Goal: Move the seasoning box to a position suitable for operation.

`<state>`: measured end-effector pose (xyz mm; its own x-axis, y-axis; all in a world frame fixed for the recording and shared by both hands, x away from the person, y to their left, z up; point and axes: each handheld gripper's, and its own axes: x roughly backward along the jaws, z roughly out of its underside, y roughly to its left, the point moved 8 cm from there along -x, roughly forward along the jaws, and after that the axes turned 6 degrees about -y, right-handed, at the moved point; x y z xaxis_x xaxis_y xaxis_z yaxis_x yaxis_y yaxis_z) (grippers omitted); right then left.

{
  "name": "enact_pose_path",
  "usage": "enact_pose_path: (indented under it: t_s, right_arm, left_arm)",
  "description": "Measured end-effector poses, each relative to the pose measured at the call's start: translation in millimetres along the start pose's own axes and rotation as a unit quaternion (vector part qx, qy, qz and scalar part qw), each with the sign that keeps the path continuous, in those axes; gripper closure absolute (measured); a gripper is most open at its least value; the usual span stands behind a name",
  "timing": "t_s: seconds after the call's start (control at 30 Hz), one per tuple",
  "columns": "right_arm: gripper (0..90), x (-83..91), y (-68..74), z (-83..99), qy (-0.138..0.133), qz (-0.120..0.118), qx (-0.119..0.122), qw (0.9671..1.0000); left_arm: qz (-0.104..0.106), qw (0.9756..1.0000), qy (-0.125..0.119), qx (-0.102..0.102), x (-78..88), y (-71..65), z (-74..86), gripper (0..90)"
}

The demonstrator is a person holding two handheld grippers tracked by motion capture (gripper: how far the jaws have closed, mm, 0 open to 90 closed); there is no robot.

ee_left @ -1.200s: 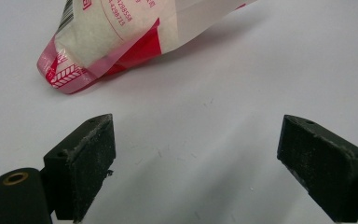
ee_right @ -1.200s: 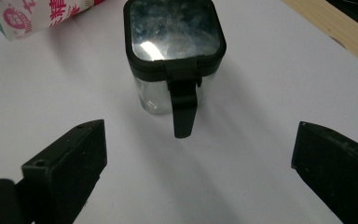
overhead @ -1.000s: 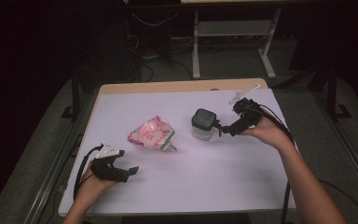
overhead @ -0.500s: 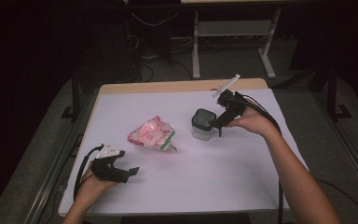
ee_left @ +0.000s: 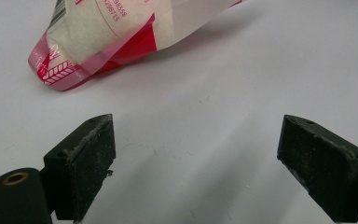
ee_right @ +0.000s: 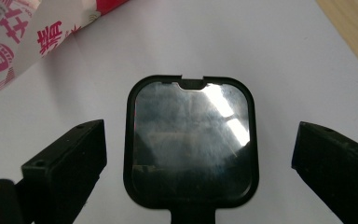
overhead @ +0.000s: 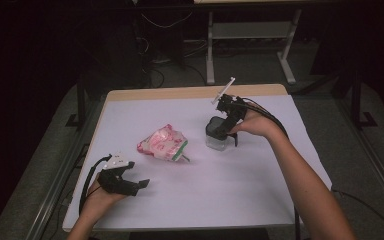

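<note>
Now right hand-held gripper (overhead: 225, 131) hovers over black-lidded container (overhead: 216, 134), jaws spread wide either side of lid (ee_right: 191, 140), nothing gripped. Risk, as I judge: jaws close off-centre, glossy lid slips, container tips or skids toward pink snack bag (overhead: 162, 144). Container stands upright, lid facing up, right of worktop (overhead: 190, 210) centre, nearer far edge; squarish, no clear long axis. Left hand-held gripper (overhead: 130, 186) rests open near front-left corner.

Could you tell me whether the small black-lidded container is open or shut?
Shut: the black lid sits flat on the container, upright on the table.
</note>
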<state>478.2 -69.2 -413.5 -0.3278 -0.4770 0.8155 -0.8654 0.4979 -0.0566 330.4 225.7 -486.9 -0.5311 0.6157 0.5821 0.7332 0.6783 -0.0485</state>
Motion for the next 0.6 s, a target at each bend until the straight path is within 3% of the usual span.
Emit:
enact_pose_path:
  t_s: [0.03, 0.6]
  right_arm:
    - [2.7, -4.7, -0.6, 0.3, 0.015, 0.001, 0.007, 0.9999]
    - [2.5, -33.0, -1.6, 3.1, 0.061, -0.013, 0.013, 0.9980]
  left_arm:
    - [0.001, 1.0000, 0.000, 0.002, -0.1, -0.4, 0.0, 10.8]
    - [0.007, 0.9999, 0.006, -0.007, -1.4, -1.4, 1.4, 10.9]
